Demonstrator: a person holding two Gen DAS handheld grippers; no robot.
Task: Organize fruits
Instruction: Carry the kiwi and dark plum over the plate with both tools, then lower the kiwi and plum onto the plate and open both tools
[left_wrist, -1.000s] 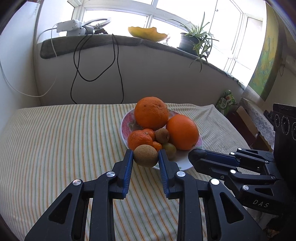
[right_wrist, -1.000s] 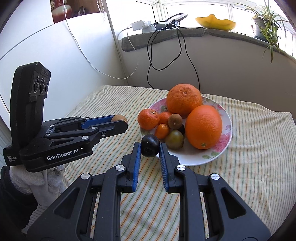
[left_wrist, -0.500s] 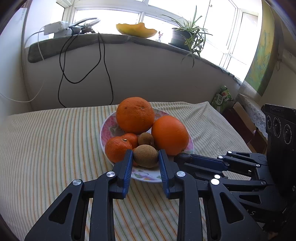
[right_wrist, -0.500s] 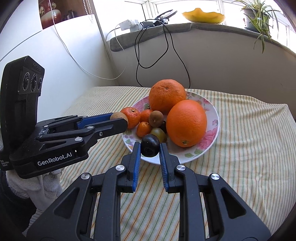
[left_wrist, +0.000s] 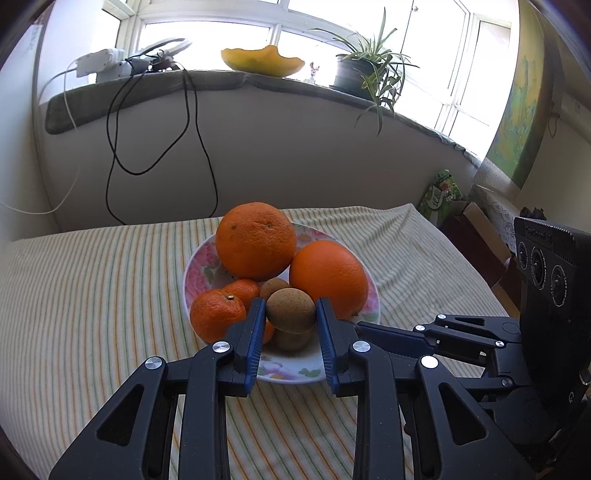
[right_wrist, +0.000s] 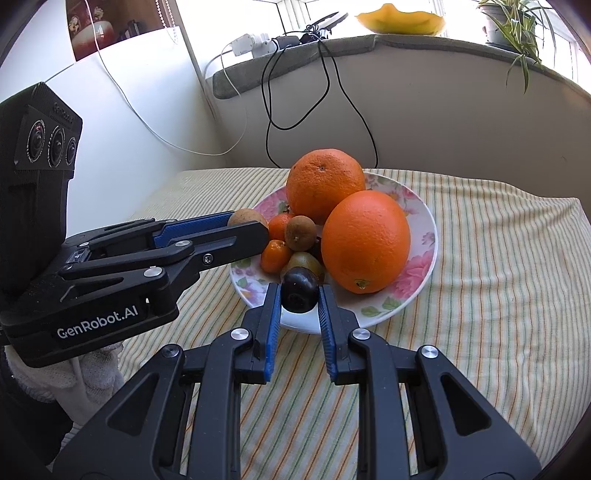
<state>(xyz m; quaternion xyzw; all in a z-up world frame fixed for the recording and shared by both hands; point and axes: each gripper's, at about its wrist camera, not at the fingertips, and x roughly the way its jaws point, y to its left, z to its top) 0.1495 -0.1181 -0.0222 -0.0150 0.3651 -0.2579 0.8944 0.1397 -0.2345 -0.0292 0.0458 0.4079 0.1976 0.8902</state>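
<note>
A flowered plate (left_wrist: 195, 273) (right_wrist: 424, 236) on the striped cloth holds two big oranges (left_wrist: 255, 240) (right_wrist: 365, 242), small mandarins (left_wrist: 217, 314) and small brown and green fruits. My left gripper (left_wrist: 290, 314) is shut on a brown kiwi (left_wrist: 290, 309) and holds it over the plate's near side. It also shows in the right wrist view (right_wrist: 248, 218). My right gripper (right_wrist: 299, 291) is shut on a dark plum (right_wrist: 299, 290) above the plate's near rim. In the left wrist view only its fingers (left_wrist: 391, 334) show, the tips hidden behind my left finger.
The table with the striped cloth (left_wrist: 92, 302) stands against a wall with hanging black cables (left_wrist: 199, 147). A sill above carries a yellow bowl (left_wrist: 262, 61) and a potted plant (left_wrist: 364, 79). A box and a green bag (left_wrist: 441, 195) stand past the table's right edge.
Both grippers have moved forward over the plate with their fruits still held. The plate and oranges look closer in both views.
</note>
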